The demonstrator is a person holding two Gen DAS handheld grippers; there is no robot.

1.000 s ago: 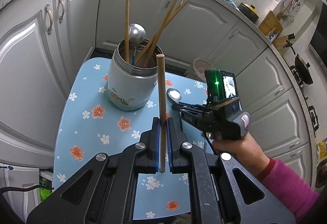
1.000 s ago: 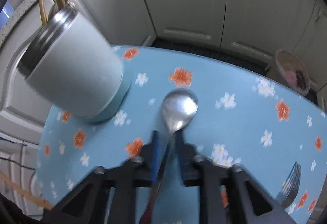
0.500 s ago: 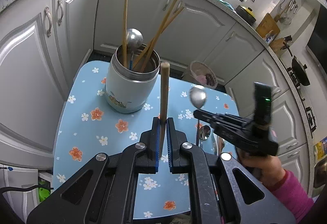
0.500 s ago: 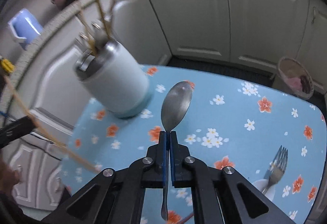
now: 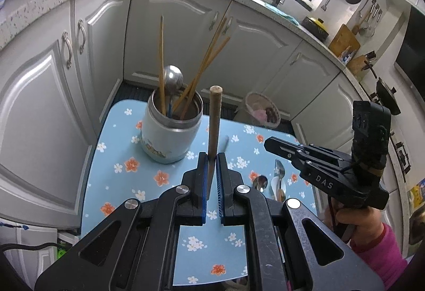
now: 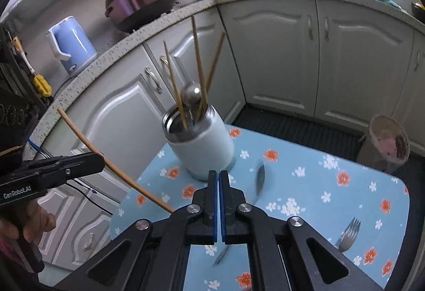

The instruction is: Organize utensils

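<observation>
Loading the jar: left gripper jaws grasp a chopstick; right gripper jaws clench, seemingly empty, a blurred spoon just beside them. The likely next move is to lower the chopstick in.

On the desk the jar stands ahead of the left hand-held gripper and slightly to its left, with chopsticks and a ladle standing in it. A chopstick sits upright between that gripper's jaws. To its right is the right hand-held gripper, closed on nothing. Below that one, on the desk, lie a fork and a spoon side by side. A blurred spoon is just right of the jar's base. A basket stands on the floor beyond the desk.
</observation>
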